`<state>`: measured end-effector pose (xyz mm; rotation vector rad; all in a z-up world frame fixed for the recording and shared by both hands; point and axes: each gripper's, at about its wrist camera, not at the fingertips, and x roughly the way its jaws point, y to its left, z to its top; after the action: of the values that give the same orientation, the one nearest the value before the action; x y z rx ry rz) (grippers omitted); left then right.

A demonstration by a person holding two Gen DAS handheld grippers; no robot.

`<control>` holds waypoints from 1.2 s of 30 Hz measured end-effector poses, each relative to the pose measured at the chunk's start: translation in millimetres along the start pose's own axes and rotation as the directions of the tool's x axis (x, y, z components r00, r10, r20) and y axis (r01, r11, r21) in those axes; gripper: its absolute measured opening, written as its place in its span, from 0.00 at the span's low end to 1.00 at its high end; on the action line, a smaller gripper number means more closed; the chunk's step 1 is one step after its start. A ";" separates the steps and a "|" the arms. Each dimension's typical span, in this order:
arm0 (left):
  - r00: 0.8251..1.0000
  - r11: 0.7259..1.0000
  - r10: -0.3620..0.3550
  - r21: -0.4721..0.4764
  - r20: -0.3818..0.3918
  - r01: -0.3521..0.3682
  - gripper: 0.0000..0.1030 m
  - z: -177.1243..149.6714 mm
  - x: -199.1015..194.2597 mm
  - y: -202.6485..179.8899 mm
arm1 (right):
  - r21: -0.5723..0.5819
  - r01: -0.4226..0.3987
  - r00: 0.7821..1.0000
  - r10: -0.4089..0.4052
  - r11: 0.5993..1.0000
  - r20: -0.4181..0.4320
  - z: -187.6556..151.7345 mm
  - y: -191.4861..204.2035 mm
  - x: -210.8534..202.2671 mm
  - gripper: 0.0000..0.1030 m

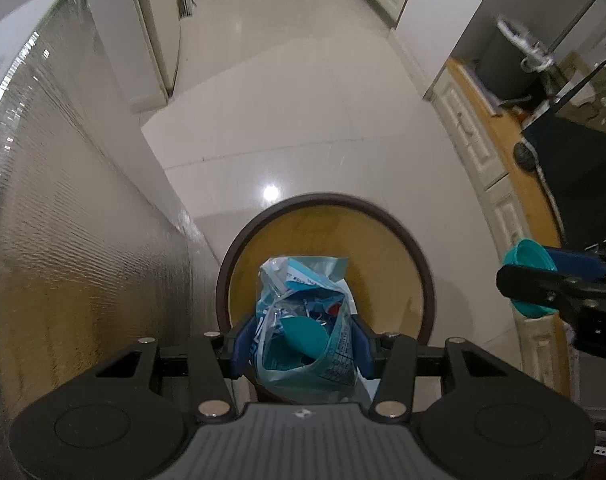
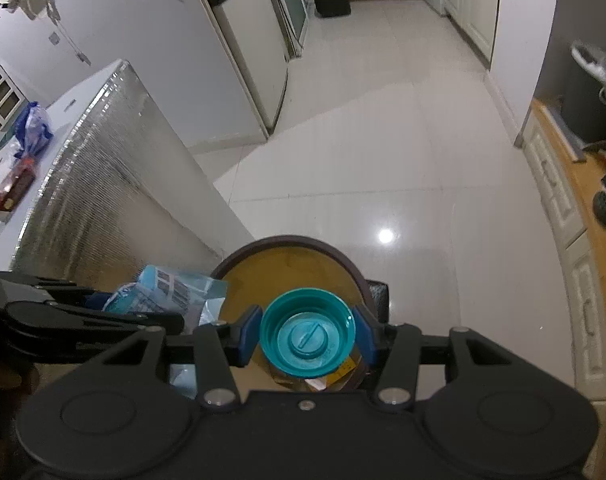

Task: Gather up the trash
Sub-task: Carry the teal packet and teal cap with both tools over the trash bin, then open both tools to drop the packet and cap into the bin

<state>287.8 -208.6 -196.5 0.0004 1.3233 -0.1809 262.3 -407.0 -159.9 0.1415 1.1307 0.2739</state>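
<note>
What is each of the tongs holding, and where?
Left tongs: blue plastic bag, pinched by its sides. Right tongs: teal cap, gripped across its rim.

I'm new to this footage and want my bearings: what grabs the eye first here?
The teal lid, clamped in the right hand-held gripper, and the crumpled blue plastic bag, pinched in the left hand-held gripper. Both hang over a round brown bin on the glossy white floor, beside a silvery foil-covered cabinet.
</note>
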 end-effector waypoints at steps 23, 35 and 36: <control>0.989 0.999 0.040 0.005 -0.140 -0.039 0.72 9.6 88.4 23.4 | 0.034 -0.040 0.989 0.044 0.999 -0.144 8.5 -5.5 84.5 0.49; 0.992 0.999 0.010 -0.030 -0.125 -0.013 0.81 -4.5 75.5 34.3 | 0.066 -0.077 0.985 0.086 0.995 -0.148 9.6 -6.1 102.8 0.75; 0.992 0.999 0.006 -0.032 -0.126 -0.010 0.82 -5.2 75.3 34.9 | 0.058 -0.082 0.984 0.090 0.995 -0.152 8.5 -5.9 103.1 0.75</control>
<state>304.8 -183.5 -273.9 -0.0108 1.4519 -0.1540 311.8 -382.8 -247.7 0.2182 1.2885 0.3367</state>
